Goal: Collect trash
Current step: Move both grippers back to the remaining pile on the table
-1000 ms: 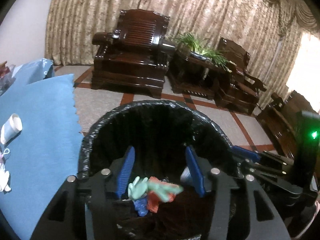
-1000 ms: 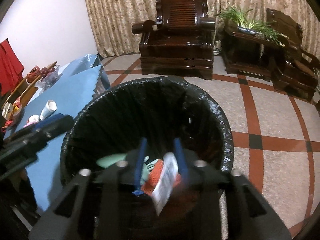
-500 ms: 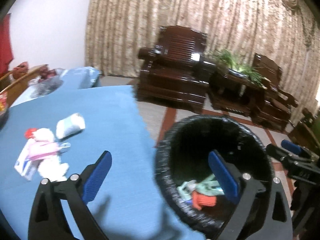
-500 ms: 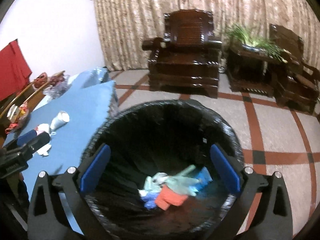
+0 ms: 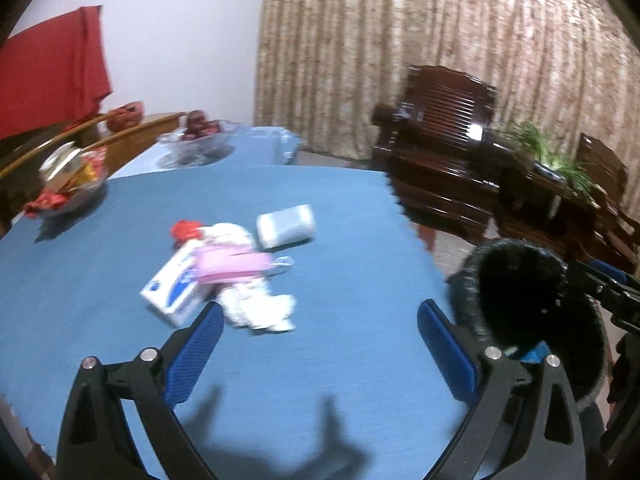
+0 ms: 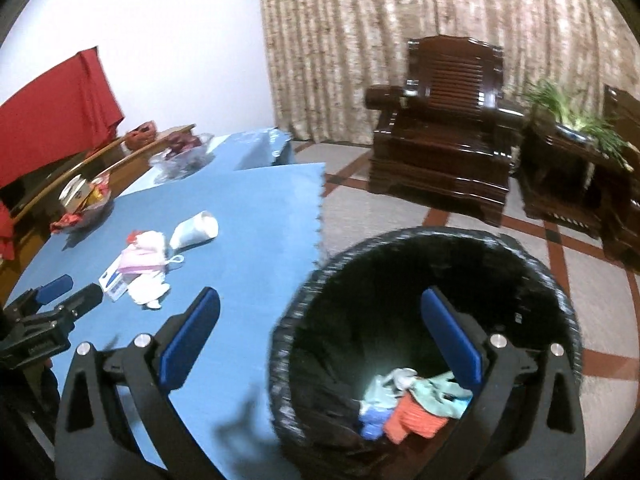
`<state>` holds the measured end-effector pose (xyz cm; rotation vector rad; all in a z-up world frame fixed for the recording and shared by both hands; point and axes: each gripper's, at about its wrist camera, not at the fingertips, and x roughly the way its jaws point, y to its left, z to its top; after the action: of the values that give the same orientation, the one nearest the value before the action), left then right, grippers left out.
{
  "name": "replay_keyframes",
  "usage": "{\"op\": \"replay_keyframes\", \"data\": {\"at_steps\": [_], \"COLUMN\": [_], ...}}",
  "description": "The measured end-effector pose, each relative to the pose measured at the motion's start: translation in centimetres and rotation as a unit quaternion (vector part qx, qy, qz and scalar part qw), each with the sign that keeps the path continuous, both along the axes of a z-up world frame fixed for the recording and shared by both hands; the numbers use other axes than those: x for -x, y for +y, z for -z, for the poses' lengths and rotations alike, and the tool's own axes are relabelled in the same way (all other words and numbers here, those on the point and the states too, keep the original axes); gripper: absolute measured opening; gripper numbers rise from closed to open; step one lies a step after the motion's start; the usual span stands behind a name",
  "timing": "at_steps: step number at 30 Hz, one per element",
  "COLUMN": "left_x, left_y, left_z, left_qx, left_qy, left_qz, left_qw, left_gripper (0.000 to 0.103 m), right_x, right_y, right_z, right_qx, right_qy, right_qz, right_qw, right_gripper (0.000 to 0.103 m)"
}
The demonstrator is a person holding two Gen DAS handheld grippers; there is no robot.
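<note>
My left gripper [image 5: 320,314] stands open and empty above the blue table [image 5: 120,240], close in front of a small heap of trash. The heap holds a white and blue box [image 5: 172,284], a pink mask [image 5: 232,266], crumpled white tissue [image 5: 256,304] and a red scrap [image 5: 185,230]. A tipped white paper cup [image 5: 286,226] lies just behind it. My right gripper [image 6: 320,308] is open and empty over the near rim of the black-lined bin [image 6: 424,320], which holds green, orange and blue trash [image 6: 412,400]. The left gripper's fingers [image 6: 56,286] show at the left edge.
A glass bowl of snack packets [image 5: 68,184] and a glass bowl of dark fruit [image 5: 196,136] stand at the table's far side. A dark wooden armchair [image 6: 440,128], a plant stand [image 6: 576,160] and tiled floor lie beyond the bin. A red cloth [image 5: 52,80] hangs at left.
Both grippers opened and dropped their trash into the bin. The left gripper swung left from the bin to over the table; the right one also drifted left, toward the bin's near rim.
</note>
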<state>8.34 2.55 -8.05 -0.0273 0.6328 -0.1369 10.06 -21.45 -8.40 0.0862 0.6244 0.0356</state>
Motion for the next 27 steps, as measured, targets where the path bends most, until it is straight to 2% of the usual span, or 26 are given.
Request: {"op": "replay_keyframes", "data": {"at_steps": [6,14,27], "left_x": [-0.2,-1.6,-3.1], "left_y": [4.7,9.4,14.2], "left_z": [0.7,2.2,5.6], "left_qx": [-0.004,0.000,0.004], "left_qy": [0.000,0.010,0.044], "left_qz": [-0.046,-0.085,-0.111], "left_qw": [0.9989,0.9964,0.9929], "left_gripper": [0.095,0.095,0.094], "right_x": [-2.3,-5.6,-9.8], "right_y": [4.0,9.5,17.2], "right_z": [0.8,2.2,6.0], "right_qx": [0.004,0.009,0.015], "right_qy": [0.006,0.012,0.048], "right_qz": [-0.036,-0.079,-0.125], "right_qw": [0.999,0.997,0.991], "right_gripper": [0.098,0.098,0.098]}}
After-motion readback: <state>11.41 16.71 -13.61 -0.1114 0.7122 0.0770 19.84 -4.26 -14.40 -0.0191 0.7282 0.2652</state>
